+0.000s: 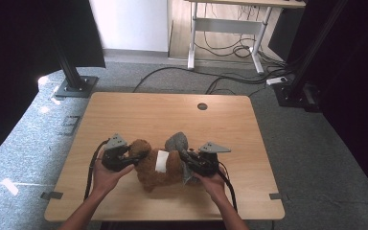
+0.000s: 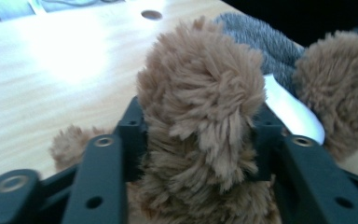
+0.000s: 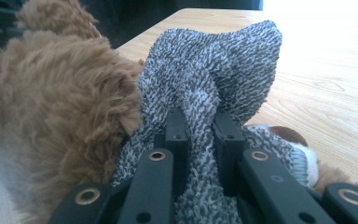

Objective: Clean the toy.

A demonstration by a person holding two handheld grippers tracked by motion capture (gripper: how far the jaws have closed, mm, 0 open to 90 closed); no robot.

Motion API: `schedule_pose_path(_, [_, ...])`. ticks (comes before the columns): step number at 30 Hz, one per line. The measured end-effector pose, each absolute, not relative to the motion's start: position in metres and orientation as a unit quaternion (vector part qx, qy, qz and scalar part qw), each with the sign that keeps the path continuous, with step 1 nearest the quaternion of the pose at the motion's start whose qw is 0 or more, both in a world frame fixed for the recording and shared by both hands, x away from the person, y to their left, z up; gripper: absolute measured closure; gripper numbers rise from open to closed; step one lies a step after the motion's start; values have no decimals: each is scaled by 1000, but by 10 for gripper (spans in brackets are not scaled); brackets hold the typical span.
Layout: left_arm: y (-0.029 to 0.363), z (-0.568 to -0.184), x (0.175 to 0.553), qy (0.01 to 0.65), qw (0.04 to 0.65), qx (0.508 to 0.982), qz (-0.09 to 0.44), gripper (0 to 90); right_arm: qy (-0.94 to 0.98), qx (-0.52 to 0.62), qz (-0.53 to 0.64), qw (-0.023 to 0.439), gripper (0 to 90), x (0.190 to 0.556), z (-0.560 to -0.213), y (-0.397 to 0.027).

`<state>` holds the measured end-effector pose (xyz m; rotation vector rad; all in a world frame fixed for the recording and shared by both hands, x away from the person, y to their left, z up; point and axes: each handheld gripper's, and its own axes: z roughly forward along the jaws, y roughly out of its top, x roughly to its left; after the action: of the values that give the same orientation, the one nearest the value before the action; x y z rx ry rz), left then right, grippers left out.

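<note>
Grey carpet surrounds the pale wooden worktop [image 1: 124, 115], where a shaggy brown plush toy [image 1: 160, 167] lies near-centre, one limb clamped by the left tongs [image 1: 136, 156], while the right tongs [image 1: 186, 158], pinched shut on its grey knitted sock [image 3: 214, 88], must apparently next pull.

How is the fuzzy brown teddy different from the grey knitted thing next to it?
The brown plush toy has long shaggy fur; the grey knitted cloth has short tight loops. The plush toy is much bigger and lies along the table, while the cloth is bunched up at one end of it. The left gripper clamps the plush toy, the right gripper pinches the cloth. Both are soft.
</note>
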<state>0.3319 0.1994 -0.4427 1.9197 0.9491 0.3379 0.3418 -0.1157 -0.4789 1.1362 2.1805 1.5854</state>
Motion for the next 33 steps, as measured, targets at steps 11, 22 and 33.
schedule_pose_path(11, [213, -468, 312, 377, 467, 796, 77, 607, 741, 376, 552, 71, 799, 323, -485, -121])
schedule_pose_path(22, [214, -500, 294, 376, 458, 805, 27, 576, 748, 356, 560, 24, 809, 294, -505, -127])
schedule_pose_path(33, [203, -510, 302, 381, 450, 806, 54, 577, 748, 350, 561, 56, 813, 293, -514, -124])
